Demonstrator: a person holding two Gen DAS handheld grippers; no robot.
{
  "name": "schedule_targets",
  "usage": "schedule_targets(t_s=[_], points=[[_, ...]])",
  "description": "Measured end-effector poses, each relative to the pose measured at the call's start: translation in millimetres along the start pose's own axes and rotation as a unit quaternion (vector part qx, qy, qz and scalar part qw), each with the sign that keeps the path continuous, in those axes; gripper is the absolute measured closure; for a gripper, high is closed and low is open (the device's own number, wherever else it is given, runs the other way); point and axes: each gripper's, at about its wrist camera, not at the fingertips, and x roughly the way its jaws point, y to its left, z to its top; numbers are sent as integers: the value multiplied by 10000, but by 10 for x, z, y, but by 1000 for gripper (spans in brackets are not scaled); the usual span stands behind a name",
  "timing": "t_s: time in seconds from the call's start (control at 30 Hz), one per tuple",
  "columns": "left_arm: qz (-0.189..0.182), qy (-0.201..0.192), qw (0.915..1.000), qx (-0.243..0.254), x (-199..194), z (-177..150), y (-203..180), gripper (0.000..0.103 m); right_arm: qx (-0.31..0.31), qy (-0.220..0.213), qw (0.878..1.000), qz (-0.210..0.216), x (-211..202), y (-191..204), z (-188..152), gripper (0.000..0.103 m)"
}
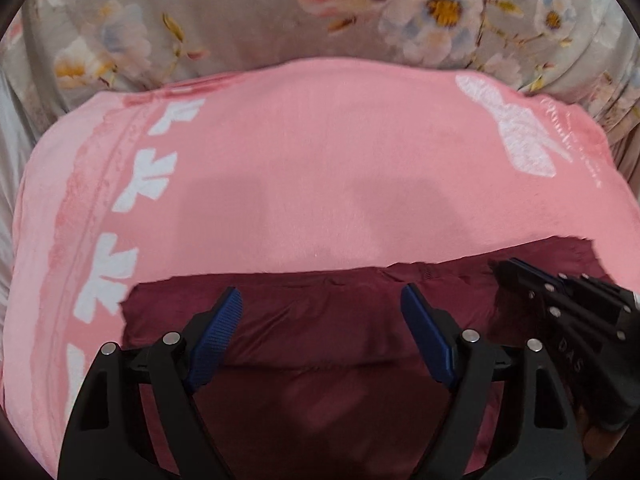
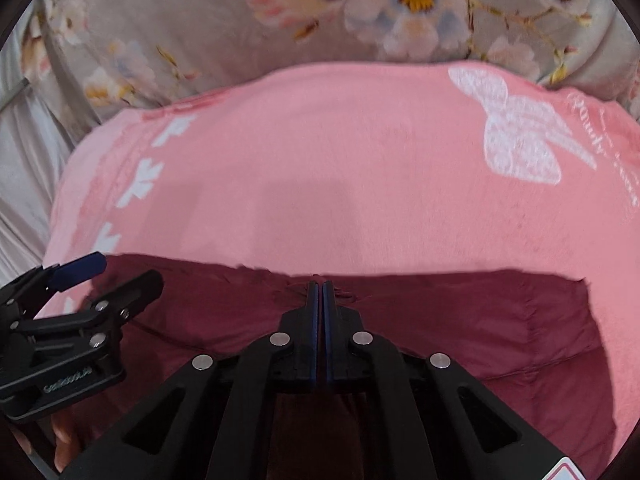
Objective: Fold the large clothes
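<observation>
With the maroon garment (image 2: pixel 460 332) lying on the pink towel's (image 2: pixel 340 184) near edge, the right tongs (image 2: pixel 321 286) clenched on its far hem and the left tongs (image 1: pixel 322 300) released above it, a one-sided pull could skew the fold.

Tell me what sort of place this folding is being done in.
Probably a bedroom, on a bed: a grey floral bedsheet lies under a pink blanket, with the maroon garment spread on top. No table or hard surface shows.
</observation>
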Motion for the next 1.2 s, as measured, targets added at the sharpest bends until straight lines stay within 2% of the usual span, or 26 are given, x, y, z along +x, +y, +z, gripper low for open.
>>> schedule_targets(t_s=[0.13,0.23,0.33,0.47,0.93,1.03,1.07,1.13,1.2], points=[[-58,242,9996,-154,315,-133,37,24,247,116,9995,165,154,-99,-89,103],[-171,233,9991,-315,422,-165,81,23,220,110,9996,120,197,-79,-114,103],[-125,157,9993,-320,488,-187,73,22,160,30,9999,40,207,-48,-136,103],[28,19,9997,-261,495,-215,15,20,105,-54,9999,-18,219,-28,-148,103],[73,-64,9995,-286,507,-223,22,18,133,-124,9998,76,218,-64,-148,103],[72,-19,9995,-319,360,-248,103,18,138,-200,9997,3,5,-41,-175,99],[87,-59,9994,-337,258,-266,140,19,107,-389,9992,53,-174,7,-214,93],[-38,-310,9985,-451,-95,-342,272,18,-1,-654,9978,133,-466,143,-286,92],[0,-465,9977,-502,-344,-418,384,14,-95,-755,9967,265,-669,316,-393,92]])
